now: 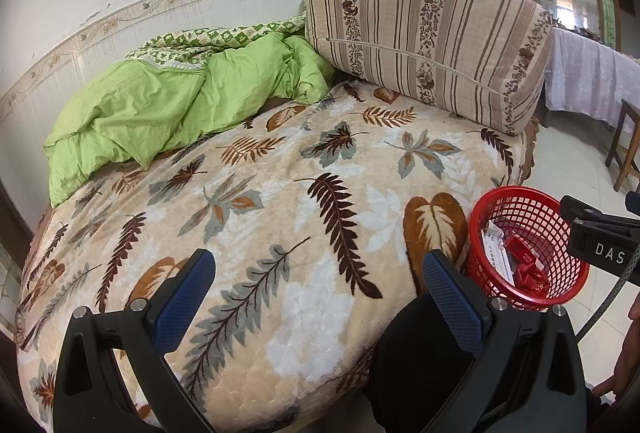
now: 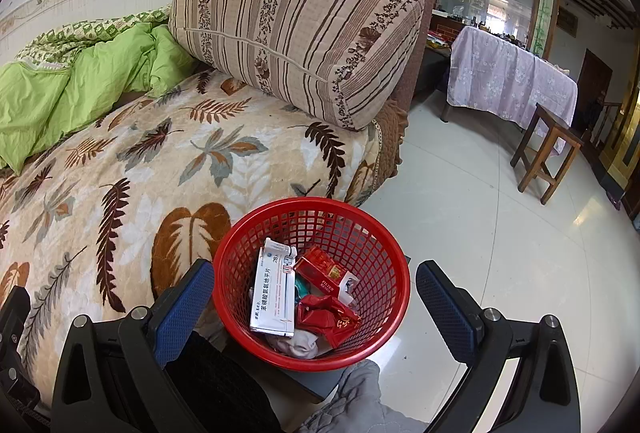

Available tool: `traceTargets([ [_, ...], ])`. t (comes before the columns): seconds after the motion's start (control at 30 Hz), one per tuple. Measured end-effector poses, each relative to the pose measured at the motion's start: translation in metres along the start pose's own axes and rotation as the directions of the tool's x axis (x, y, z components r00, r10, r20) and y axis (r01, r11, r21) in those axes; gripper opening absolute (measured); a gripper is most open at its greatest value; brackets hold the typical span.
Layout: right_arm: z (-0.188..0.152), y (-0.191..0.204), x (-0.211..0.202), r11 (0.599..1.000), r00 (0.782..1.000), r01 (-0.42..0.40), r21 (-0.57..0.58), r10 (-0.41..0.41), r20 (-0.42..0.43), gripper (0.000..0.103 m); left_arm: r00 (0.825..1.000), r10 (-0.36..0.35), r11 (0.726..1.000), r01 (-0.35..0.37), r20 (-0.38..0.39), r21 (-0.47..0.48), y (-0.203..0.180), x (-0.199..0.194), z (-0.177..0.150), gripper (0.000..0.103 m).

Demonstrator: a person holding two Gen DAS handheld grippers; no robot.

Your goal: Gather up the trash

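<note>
A red mesh basket (image 2: 312, 217) stands beside the bed's near edge, and it also shows in the left wrist view (image 1: 520, 201). In it lie a white medicine box (image 2: 274, 293), a red cigarette pack (image 2: 320, 269), crumpled red wrappers (image 2: 328, 317) and pale tissue. My right gripper (image 2: 314, 297) is open and empty, hovering just above the basket. My left gripper (image 1: 318, 285) is open and empty over the leaf-patterned blanket (image 1: 280, 193). The right gripper's body (image 1: 600, 233) shows at the right edge of the left wrist view.
A green quilt (image 1: 168, 105) is bunched at the bed's far left. A striped bolster cushion (image 1: 432, 41) leans on the headboard. A wooden stool (image 2: 548, 149) and a cloth-covered table (image 2: 508, 81) stand on the tiled floor to the right.
</note>
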State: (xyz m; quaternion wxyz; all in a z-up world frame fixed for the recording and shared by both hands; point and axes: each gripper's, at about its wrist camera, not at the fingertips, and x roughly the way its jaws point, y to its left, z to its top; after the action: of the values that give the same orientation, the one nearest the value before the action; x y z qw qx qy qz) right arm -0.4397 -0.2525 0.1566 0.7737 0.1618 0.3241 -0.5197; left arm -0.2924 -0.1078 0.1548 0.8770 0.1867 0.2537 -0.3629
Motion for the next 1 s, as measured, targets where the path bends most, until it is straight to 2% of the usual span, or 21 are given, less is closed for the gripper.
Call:
traceTargets([
  [0.57, -0.002, 0.002, -0.001, 1.000, 1.000, -0.004, -0.009, 0.004, 0.001, 0.101, 1.000, -0.002, 1.000, 0.002, -0.002, -0.007, 0.003, 0.000, -0.001, 0.103],
  [0.73, 0.007, 0.015, 0.006, 0.998, 0.999, -0.045, -0.053, 0.045, 0.001, 0.101, 0.999, -0.009, 0.997, 0.006, -0.048, -0.073, 0.012, 0.012, -0.001, 0.103],
  [0.83, 0.017, 0.039, 0.011, 0.988, 0.995, -0.101, -0.118, 0.102, -0.001, 0.101, 0.996, 0.041, 0.987, -0.053, -0.078, -0.151, 0.037, 0.022, -0.003, 0.103],
  [0.9, 0.023, 0.063, 0.012, 0.974, 0.987, -0.153, -0.169, 0.158, 0.017, 0.101, 0.990, 0.087, 0.969, -0.111, -0.115, -0.221, 0.061, 0.032, -0.006, 0.103],
  [0.93, 0.025, 0.076, 0.014, 0.965, 0.983, -0.177, -0.196, 0.184, 0.022, 0.101, 0.984, 0.115, 0.958, -0.145, -0.132, -0.246, 0.073, 0.036, -0.009, 0.103],
  [1.0, 0.028, 0.104, 0.021, 0.944, 0.975, -0.218, -0.247, 0.224, -0.002, 0.101, 0.960, 0.199, 0.921, -0.252, -0.194, -0.298, 0.101, 0.048, -0.018, 0.103],
])
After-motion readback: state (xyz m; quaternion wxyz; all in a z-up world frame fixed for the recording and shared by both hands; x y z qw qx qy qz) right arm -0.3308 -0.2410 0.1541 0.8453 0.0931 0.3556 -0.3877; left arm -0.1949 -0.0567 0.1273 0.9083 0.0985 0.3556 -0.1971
